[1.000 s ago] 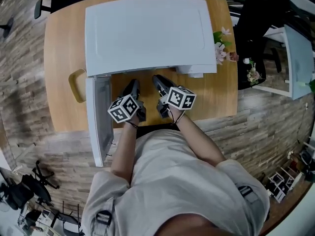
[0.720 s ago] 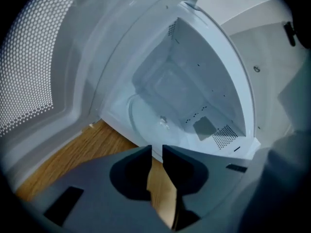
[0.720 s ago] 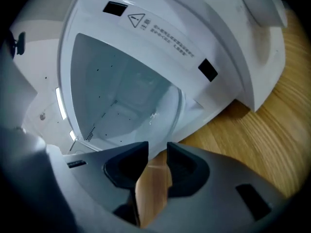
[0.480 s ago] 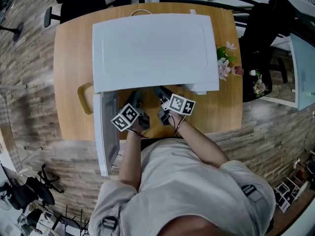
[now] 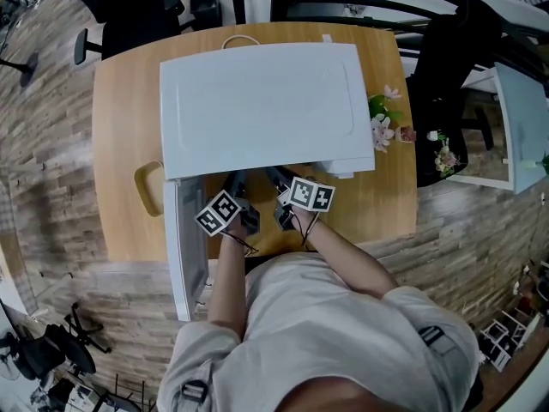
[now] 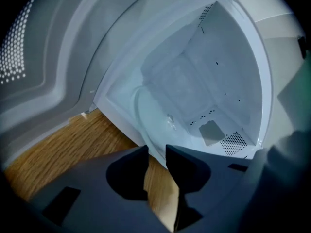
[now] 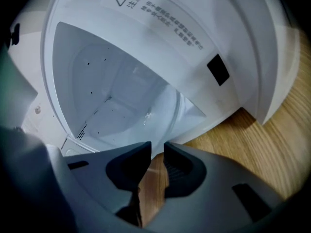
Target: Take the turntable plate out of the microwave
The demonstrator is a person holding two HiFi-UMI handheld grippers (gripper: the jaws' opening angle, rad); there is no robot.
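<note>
The turntable plate (image 6: 165, 123) is not in my tongs. Nearest me, the left gripper (image 6: 156, 152) has just been opening and the right gripper (image 7: 157, 147) closing. Both have jaws a little apart with nothing between them. Under them is the wooden table (image 5: 120, 144). Further in, the plate lies flat on the microwave (image 5: 257, 101) floor. It is round, with no long side.

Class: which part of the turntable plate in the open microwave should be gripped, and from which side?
On the turntable plate, pinch the near rim, entering the microwave through its open front. It lies flat on the cavity floor, walled in elsewhere, so only that thin edge seems reachable.
</note>
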